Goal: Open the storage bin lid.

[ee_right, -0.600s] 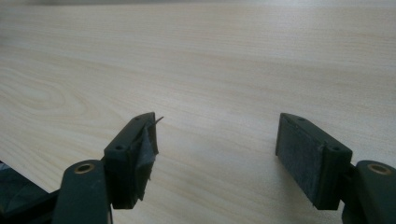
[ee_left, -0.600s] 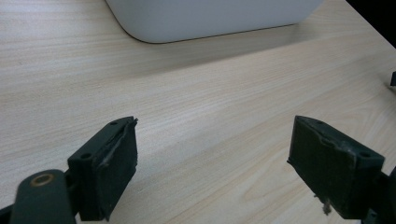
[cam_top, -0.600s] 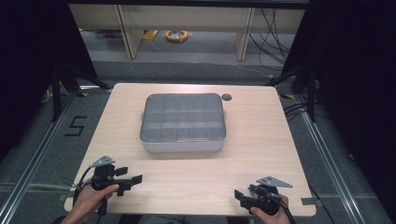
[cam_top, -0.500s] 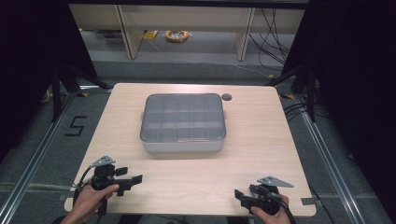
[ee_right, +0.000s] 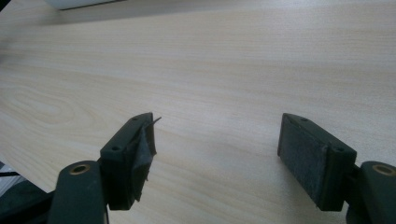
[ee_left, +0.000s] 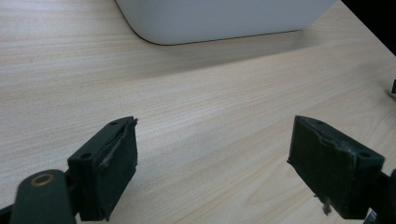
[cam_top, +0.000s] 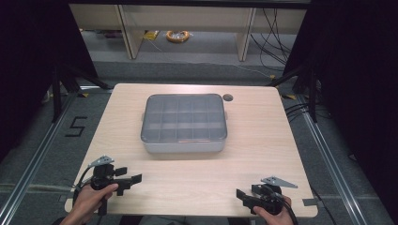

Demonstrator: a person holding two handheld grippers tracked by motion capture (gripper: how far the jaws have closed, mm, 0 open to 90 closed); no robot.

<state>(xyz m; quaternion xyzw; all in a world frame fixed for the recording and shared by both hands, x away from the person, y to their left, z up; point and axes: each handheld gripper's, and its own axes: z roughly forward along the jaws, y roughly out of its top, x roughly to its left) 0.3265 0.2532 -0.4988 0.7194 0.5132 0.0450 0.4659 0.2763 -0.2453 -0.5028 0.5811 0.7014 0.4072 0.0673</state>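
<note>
1. The left tool (cam_top: 133, 178) sat at the near left corner of the worktop (cam_top: 263, 140), held in a person's left hand (cam_top: 91, 200). Its jaws stood wide apart with nothing between them, as the left gripper view showed bare wood in the gap.
2. The right tool (cam_top: 240, 194) sat at the near right edge of the worktop, held in the right hand (cam_top: 274, 213). Its jaws were also spread wide and empty, with pale wood grain between them in the right gripper view.
3. Both tools pointed inward, toward the middle of the near edge, and neither touched anything but the worktop area around it.
4. A lidded grey box (cam_top: 184, 123) lay in the middle of the worktop, far of both tools and well apart from them. Through its translucent lid, a grid of compartments could be seen; whether they held anything could not be told.
5. The box's long axis ran left to right. It lay far and to the right of the left tool, and far and to the left of the right tool.
6. The left tool seemed slightly nearer: the box's near corner (ee_left: 154, 32) showed at the top of the left gripper view.
7. A small dark round hole (cam_top: 228, 97) marked the worktop just beyond the box's far right corner.
</note>
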